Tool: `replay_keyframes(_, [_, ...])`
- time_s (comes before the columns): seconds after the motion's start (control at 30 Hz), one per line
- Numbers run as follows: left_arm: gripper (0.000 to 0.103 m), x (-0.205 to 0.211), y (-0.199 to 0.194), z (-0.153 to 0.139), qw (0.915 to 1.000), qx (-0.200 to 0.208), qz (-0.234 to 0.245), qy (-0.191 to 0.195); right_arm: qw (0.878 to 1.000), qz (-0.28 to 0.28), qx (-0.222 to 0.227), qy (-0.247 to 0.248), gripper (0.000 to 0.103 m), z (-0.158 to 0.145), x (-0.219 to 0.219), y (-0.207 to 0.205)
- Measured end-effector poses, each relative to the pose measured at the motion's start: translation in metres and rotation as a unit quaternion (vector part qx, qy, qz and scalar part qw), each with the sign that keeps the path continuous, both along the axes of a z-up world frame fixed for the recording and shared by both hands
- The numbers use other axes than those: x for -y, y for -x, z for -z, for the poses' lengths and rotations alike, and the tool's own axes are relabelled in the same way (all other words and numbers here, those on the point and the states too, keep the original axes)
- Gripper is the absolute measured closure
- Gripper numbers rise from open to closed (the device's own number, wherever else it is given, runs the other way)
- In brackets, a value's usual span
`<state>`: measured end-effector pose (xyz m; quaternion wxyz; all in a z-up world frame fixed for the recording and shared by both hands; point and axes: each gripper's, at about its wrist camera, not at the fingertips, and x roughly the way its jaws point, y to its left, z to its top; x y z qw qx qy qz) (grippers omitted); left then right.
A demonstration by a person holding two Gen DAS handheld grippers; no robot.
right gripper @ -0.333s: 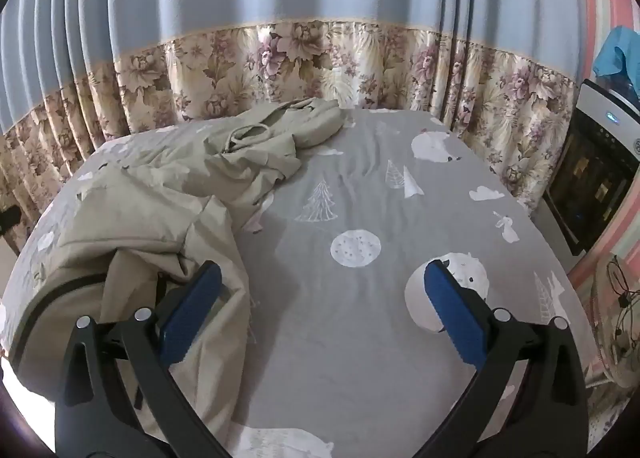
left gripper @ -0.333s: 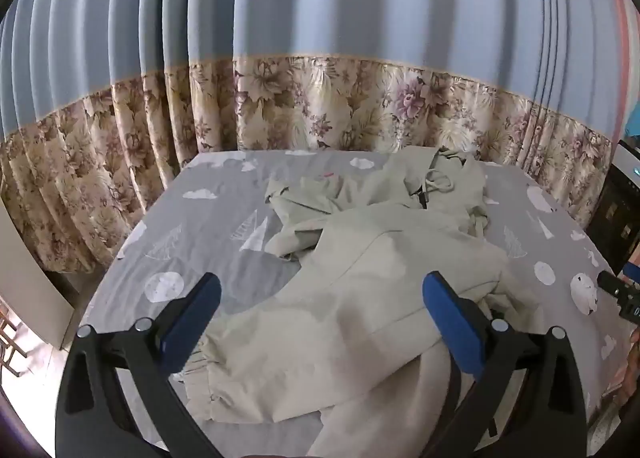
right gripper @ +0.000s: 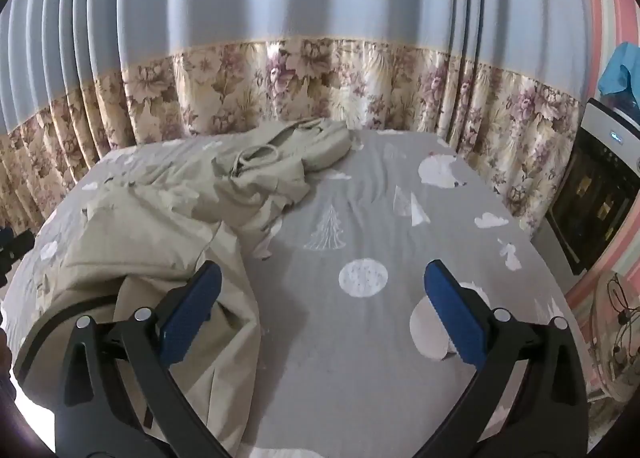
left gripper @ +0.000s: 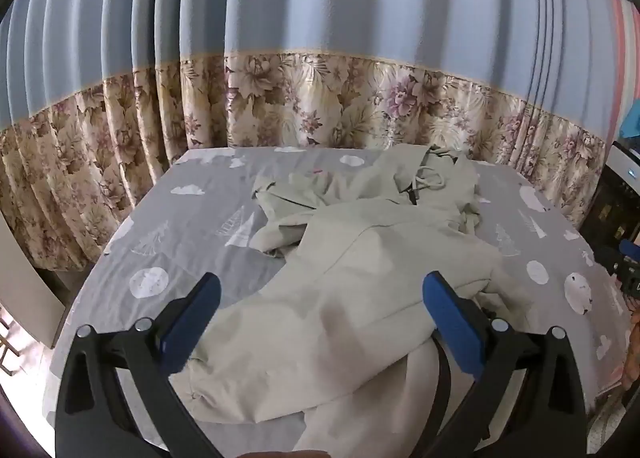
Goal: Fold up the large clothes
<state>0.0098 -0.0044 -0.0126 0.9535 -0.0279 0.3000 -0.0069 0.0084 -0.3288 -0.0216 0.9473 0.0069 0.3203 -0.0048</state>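
Pale-green hooded garment [left gripper: 360, 282] lies crumpled on a bed covered with a grey sheet [left gripper: 192, 225] printed with white clouds, trees and dotted circles. In the left wrist view it spreads from the near edge of the bed up toward the far side, where its hood [left gripper: 436, 173] is bunched with a drawstring [left gripper: 430, 181] looping over the fabric. A dark zipper pull shows just below the hood. One broad panel lies fairly flat in the near middle, and another fold of cloth hangs over the near edge of the bed.

The left gripper [left gripper: 320, 322] hovers above that near panel with its blue-padded fingers [left gripper: 192, 318] spread as wide as they go; nothing is pinched between them and the pads do not touch the cloth.

In the right wrist view the garment [right gripper: 152, 242] occupies the left half of the bed, with its hood toward the far side near the curtain. The right gripper [right gripper: 320, 314] is also fully spread and holds nothing. Its left blue pad [right gripper: 192, 310] stands over the edge of the garment, while its right pad [right gripper: 456, 318] is over bare sheet [right gripper: 400, 217].

Behind the bed hangs a curtain [left gripper: 320, 37], plain blue above and floral beige below. At the right edge of the right wrist view stands a dark glass-fronted appliance [right gripper: 596, 193] against a pink striped wall.
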Motion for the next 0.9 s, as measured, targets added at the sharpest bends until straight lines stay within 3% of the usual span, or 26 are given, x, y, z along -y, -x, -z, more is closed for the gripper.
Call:
replay_keyframes(0.43, [0.002,0.009,-0.016,-0.002,0.9999,-0.002,0.002,-0.016,0.999,-0.011,-0.029,-0.033,0.003,0.025,0.005,-0.021])
replay_keyframes(0.63, [0.002,0.004,-0.018,-0.003,1.0000,-0.002,0.007,0.002,0.999,-0.019,-0.039,-0.025,0.003,0.031,0.001,-0.025])
replay_keyframes(0.9, [0.002,-0.002,-0.019,-0.005,1.0000,0.006,0.002,-0.007,0.999,-0.016,-0.038,-0.020,0.003,0.031,0.001,-0.024])
